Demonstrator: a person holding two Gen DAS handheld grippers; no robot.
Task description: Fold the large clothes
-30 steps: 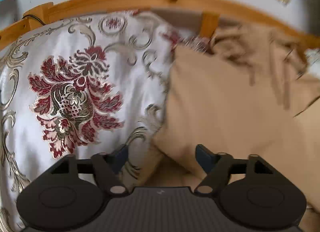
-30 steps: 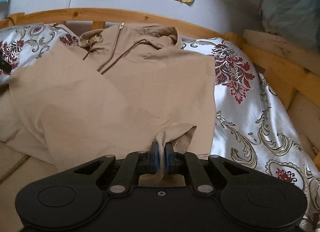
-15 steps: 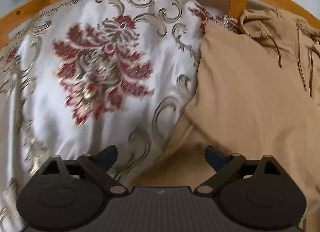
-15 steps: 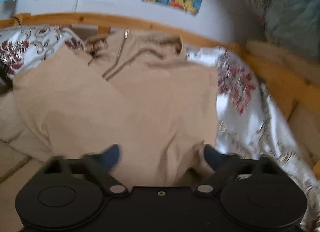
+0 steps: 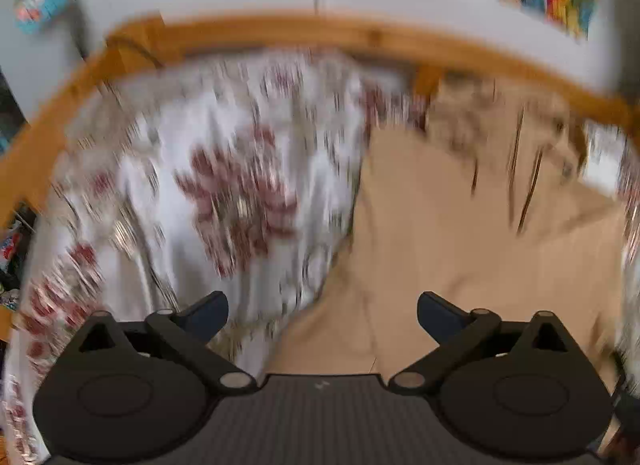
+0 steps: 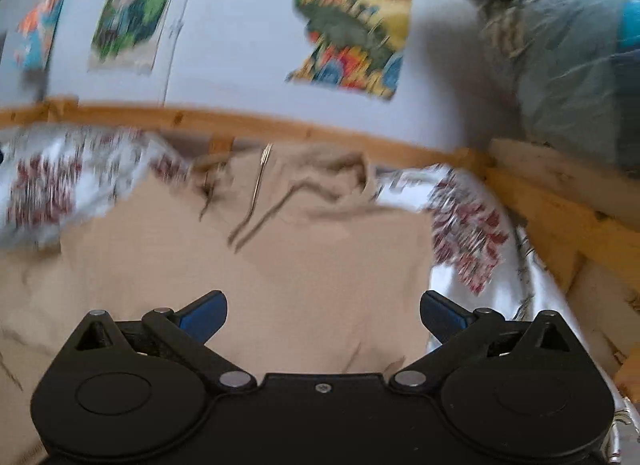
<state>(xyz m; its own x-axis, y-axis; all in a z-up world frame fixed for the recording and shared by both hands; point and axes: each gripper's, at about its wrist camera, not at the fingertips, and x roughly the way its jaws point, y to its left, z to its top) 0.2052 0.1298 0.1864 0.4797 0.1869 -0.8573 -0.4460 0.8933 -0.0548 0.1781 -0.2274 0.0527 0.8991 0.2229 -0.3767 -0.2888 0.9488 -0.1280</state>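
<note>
A beige zip hoodie [image 6: 280, 265] lies flat on the bed, its hood and drawstrings toward the headboard. It also shows in the left wrist view [image 5: 480, 233], on the right half. My right gripper [image 6: 323, 311] is open and empty above the hoodie's lower part. My left gripper [image 5: 322, 311] is open and empty above the hoodie's left edge, where it meets the bedspread. Both views are blurred by motion.
A white bedspread with red flowers [image 5: 224, 201] covers the bed, and shows right of the hoodie [image 6: 472, 233]. A wooden bed rail [image 6: 280, 125] runs along the wall. Bundled bedding [image 6: 568, 65] sits at upper right. Posters [image 6: 352, 21] hang on the wall.
My right gripper has let go of the hoodie fabric and opened wide. Both grippers have pulled back and tilted up, so more wall shows.
</note>
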